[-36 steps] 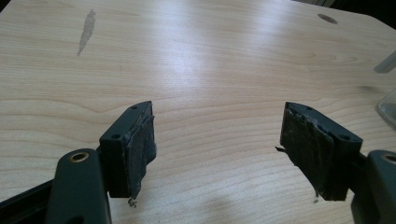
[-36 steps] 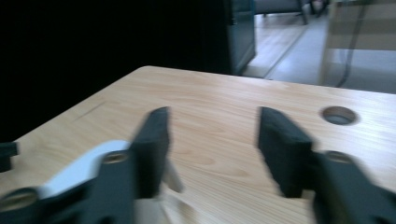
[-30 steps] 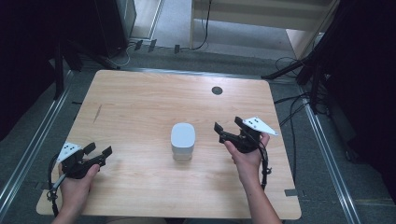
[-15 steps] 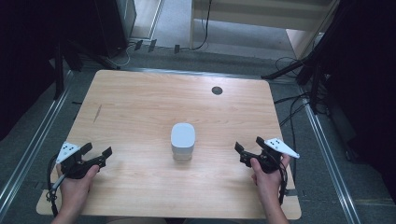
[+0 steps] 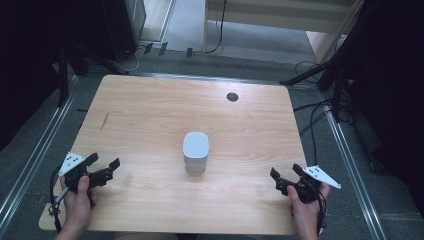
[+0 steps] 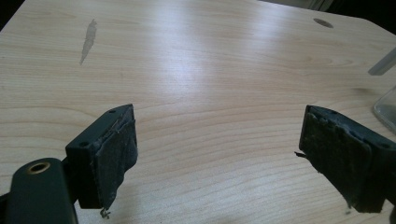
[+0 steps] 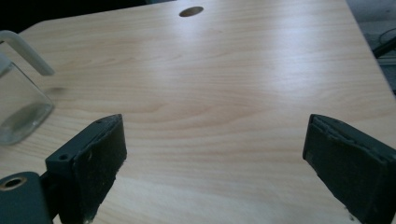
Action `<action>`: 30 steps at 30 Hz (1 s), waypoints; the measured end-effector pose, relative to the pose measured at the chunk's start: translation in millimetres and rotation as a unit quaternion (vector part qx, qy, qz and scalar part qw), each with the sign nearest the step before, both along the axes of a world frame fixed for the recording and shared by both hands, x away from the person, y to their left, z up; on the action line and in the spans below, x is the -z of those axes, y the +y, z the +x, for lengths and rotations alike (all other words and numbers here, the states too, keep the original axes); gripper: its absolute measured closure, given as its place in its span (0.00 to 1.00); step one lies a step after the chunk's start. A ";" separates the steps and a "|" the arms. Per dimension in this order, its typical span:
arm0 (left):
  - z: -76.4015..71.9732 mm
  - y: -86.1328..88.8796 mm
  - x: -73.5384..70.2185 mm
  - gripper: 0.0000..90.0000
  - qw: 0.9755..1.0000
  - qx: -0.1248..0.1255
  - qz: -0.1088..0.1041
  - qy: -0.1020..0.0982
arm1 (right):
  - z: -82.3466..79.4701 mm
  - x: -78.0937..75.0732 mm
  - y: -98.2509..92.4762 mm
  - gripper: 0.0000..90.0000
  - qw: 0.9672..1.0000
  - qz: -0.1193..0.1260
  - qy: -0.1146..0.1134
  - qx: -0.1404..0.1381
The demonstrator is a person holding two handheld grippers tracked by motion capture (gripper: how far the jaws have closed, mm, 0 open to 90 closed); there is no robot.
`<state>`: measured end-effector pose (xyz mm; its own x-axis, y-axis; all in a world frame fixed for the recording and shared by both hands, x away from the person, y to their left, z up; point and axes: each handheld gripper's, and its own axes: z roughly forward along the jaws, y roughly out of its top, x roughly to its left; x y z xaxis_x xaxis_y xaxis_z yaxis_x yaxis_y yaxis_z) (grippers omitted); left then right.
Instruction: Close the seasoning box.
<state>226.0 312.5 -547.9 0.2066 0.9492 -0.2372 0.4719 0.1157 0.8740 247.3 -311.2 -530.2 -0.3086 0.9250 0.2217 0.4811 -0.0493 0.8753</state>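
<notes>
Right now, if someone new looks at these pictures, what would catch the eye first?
A clear container with a white lid stands alone near the middle of the wooden table. The left gripper and the right gripper rest open at the near corners, both holding nothing.

High view overhead, gripper views low, all sharing table point(image 5: 150, 120)

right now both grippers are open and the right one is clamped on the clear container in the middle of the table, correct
Not quite. Both grippers are open, but the right gripper is not clamped on the clear container. The high view shows it at the near right corner of the table, well apart from the container, and the right gripper view shows nothing between its jaws.
</notes>
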 end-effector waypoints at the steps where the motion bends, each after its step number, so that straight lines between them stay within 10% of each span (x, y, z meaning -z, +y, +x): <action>1: 0.5 -0.2 0.3 0.13 1.000 -0.001 0.001 0.001 | -2.7 1.1 -3.5 0.07 1.000 -0.001 0.002 0.001; 30: 1.1 -2.2 1.1 0.14 1.000 -0.009 0.011 0.004 | -39.6 16.8 -46.7 0.15 0.998 -0.022 0.014 0.056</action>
<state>227.1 310.2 -549.0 0.1886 0.9576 -0.2179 0.4767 0.1047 0.8728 207.7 -357.9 -547.0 -0.1966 0.9626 0.1863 0.4988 -0.0654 0.8643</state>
